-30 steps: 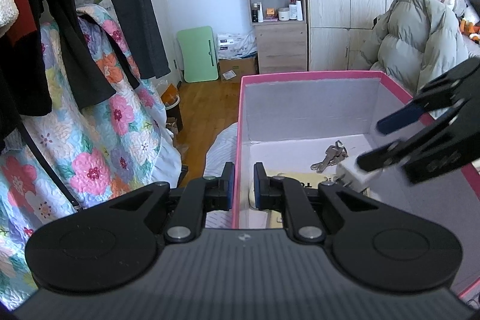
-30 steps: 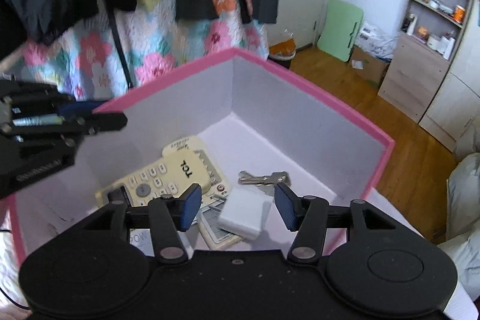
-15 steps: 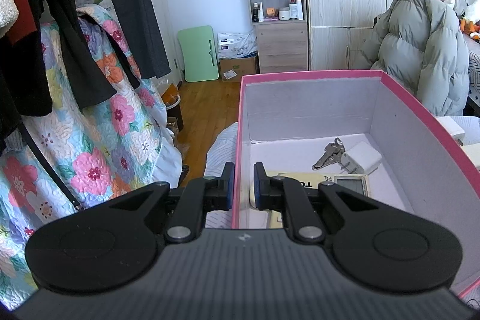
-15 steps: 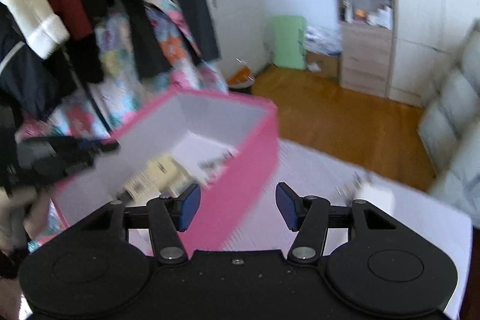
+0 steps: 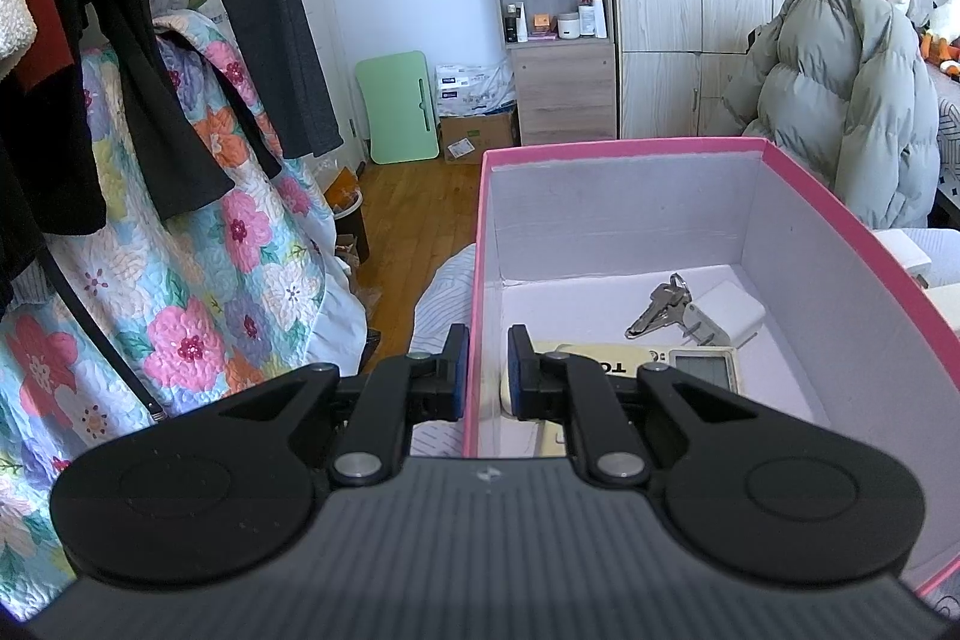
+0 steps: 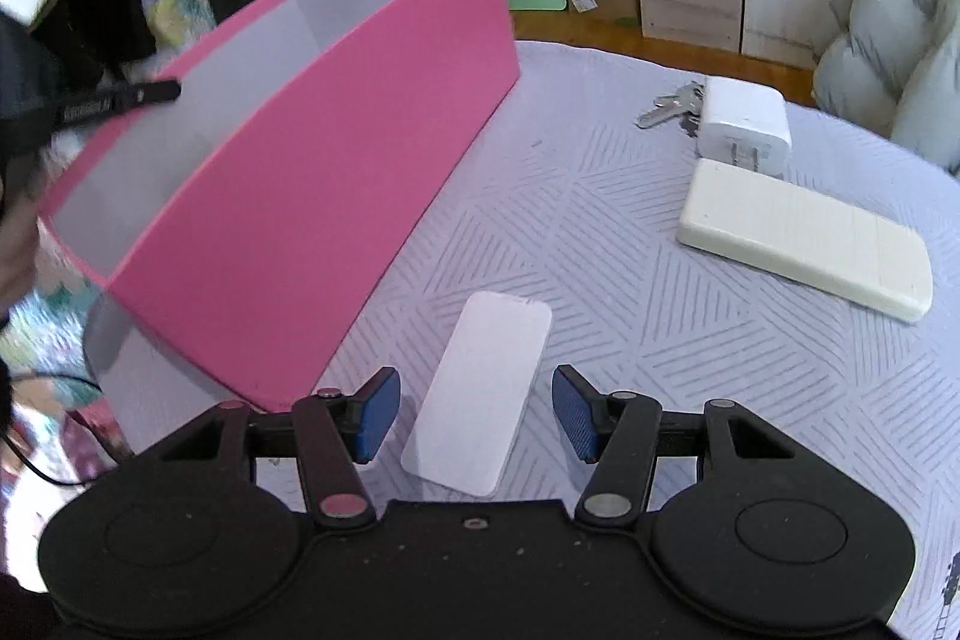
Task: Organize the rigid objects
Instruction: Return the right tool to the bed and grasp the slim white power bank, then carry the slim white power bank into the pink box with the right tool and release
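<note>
Right tongs (image 6: 474, 415) released, poised over flat white card (image 6: 480, 394) on striped bedspread (image 6: 630, 280). Left tongs (image 5: 485, 370) clenched on pink box (image 5: 474, 280) wall. Inside box: remote (image 5: 648, 370), charger (image 5: 726, 310), keys (image 5: 660, 310). Beyond the card: cream remote (image 6: 810, 238), white plug (image 6: 744, 124).

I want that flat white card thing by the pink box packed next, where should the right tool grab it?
Across its two long edges near the closer end, coming down from above. The flat white card lies flat on the bedspread, its long axis running between the open right tool's pads. It is thin, so the pads probably must reach the fabric.
</note>
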